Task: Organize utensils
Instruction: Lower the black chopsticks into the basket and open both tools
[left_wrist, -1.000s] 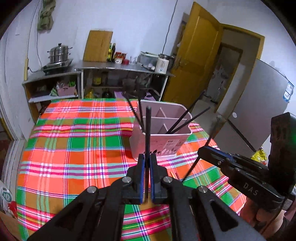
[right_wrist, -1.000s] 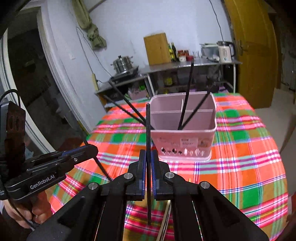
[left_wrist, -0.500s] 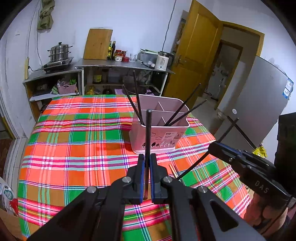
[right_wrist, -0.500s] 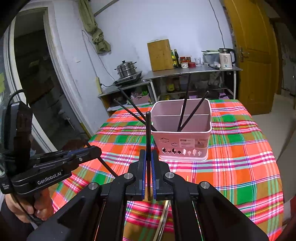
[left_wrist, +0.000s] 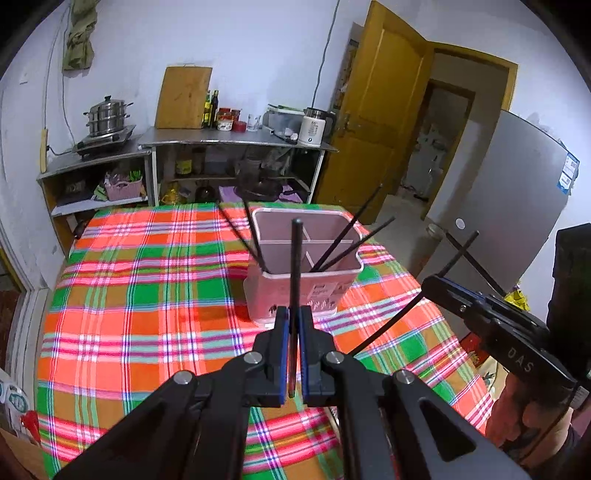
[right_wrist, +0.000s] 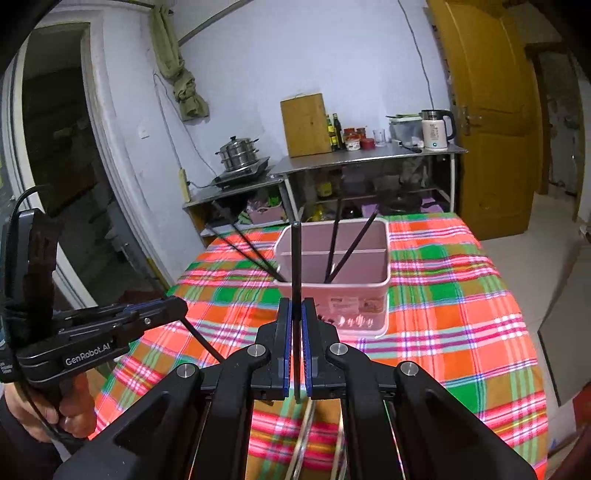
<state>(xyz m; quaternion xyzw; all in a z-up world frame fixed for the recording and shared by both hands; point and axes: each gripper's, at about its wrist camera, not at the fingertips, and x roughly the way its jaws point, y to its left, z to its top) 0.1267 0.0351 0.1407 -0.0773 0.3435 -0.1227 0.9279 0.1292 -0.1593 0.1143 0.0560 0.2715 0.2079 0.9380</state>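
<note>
Pinching a black chopstick (left_wrist: 295, 266) upright between its blue pads, the left gripper (left_wrist: 290, 354) in the left wrist view is closed down to the stick's width above the plaid tablecloth (left_wrist: 147, 295). Just beyond it stands the pink utensil holder (left_wrist: 306, 291) on the cloth, divided into compartments, with four black chopsticks leaning out of it, two to each side. At the right edge the right gripper (left_wrist: 428, 286) clamps another black chopstick (left_wrist: 417, 299) slanting across its tip.

From the right wrist view, the right gripper (right_wrist: 295, 350) is likewise shut on its thin black chopstick (right_wrist: 296, 262), which stands upright in front of the pink holder (right_wrist: 365, 295). The left gripper (right_wrist: 177, 306) appears at the left, held by a hand (right_wrist: 70, 410), its chopstick (right_wrist: 203, 343) angling down past its tip.
</note>
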